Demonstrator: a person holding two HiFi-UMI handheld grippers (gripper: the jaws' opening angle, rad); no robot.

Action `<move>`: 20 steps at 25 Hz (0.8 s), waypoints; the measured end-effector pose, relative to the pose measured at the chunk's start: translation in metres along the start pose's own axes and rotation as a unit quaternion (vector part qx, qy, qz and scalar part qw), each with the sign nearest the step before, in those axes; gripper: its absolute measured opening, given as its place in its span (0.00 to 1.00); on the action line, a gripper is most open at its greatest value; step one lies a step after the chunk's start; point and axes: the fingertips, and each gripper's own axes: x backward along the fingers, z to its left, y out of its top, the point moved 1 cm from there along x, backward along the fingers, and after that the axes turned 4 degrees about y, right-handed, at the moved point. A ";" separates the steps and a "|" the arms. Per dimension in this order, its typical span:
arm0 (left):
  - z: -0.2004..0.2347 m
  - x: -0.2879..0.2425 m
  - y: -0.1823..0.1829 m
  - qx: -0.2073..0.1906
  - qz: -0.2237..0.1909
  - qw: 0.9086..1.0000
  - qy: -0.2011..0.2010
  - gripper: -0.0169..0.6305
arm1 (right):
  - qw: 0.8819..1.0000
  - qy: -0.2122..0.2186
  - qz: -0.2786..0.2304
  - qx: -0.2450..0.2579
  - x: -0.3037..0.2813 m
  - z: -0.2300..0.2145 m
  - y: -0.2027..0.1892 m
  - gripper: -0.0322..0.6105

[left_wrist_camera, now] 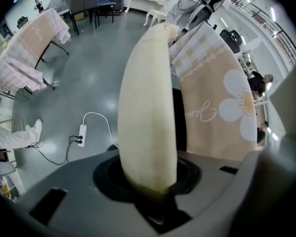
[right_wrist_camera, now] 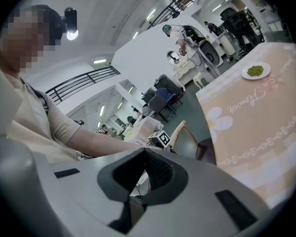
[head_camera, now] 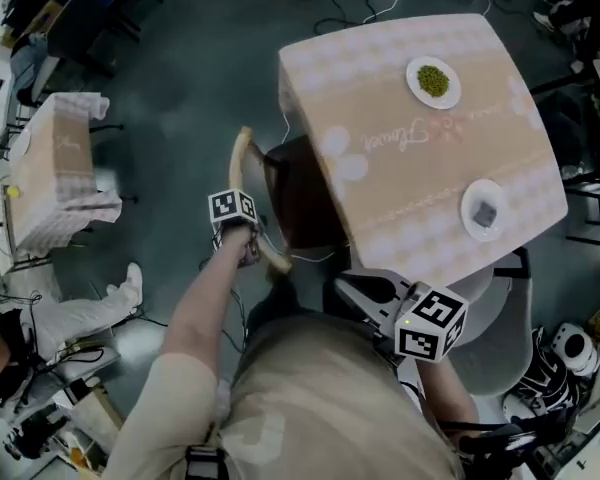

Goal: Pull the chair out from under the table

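1. One chair (head_camera: 298, 193) stands partly under the desk (head_camera: 410, 198), and the cloth hides most of its seat.
2. Of the two grippers, the left gripper (left_wrist_camera: 153, 191) has its fingers clamped on the chair's cream back rail (left_wrist_camera: 148, 107). The right gripper (right_wrist_camera: 149, 171) has its fingers together and empty.
3. Two plates lie on the desk: a far plate (head_camera: 434, 81) with something green, and a near plate (head_camera: 483, 211) whose content is unclear.

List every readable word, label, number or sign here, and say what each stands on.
"Flower" (probably): cursive print on the near tablecloth.
Cursive print on the far tablecloth: too small to read.
On the marker cubes: black-and-white square patterns only, no letters or numbers.
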 end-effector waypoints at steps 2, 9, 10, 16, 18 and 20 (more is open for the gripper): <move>-0.002 0.002 0.001 -0.001 -0.002 1.000 0.000 0.22 | 1.000 0.002 0.005 0.004 -0.002 0.003 0.000 0.06; -0.002 0.005 -0.002 0.004 -0.001 1.000 0.002 0.22 | 1.000 0.012 0.016 0.010 -0.008 0.011 -0.004 0.06; -0.003 0.005 -0.002 0.003 0.000 1.000 0.002 0.22 | 1.000 0.013 0.015 0.010 -0.009 0.011 -0.004 0.06; -0.009 0.008 -0.004 0.003 0.003 1.000 0.006 0.22 | 1.000 0.015 0.006 0.010 -0.009 0.012 -0.003 0.06; -0.012 0.011 -0.003 0.001 0.001 1.000 0.006 0.22 | 1.000 0.016 0.004 0.008 -0.009 0.011 -0.004 0.06; -0.018 0.016 -0.003 -0.004 -0.002 1.000 0.004 0.23 | 1.000 0.017 0.003 0.004 -0.007 0.010 -0.004 0.06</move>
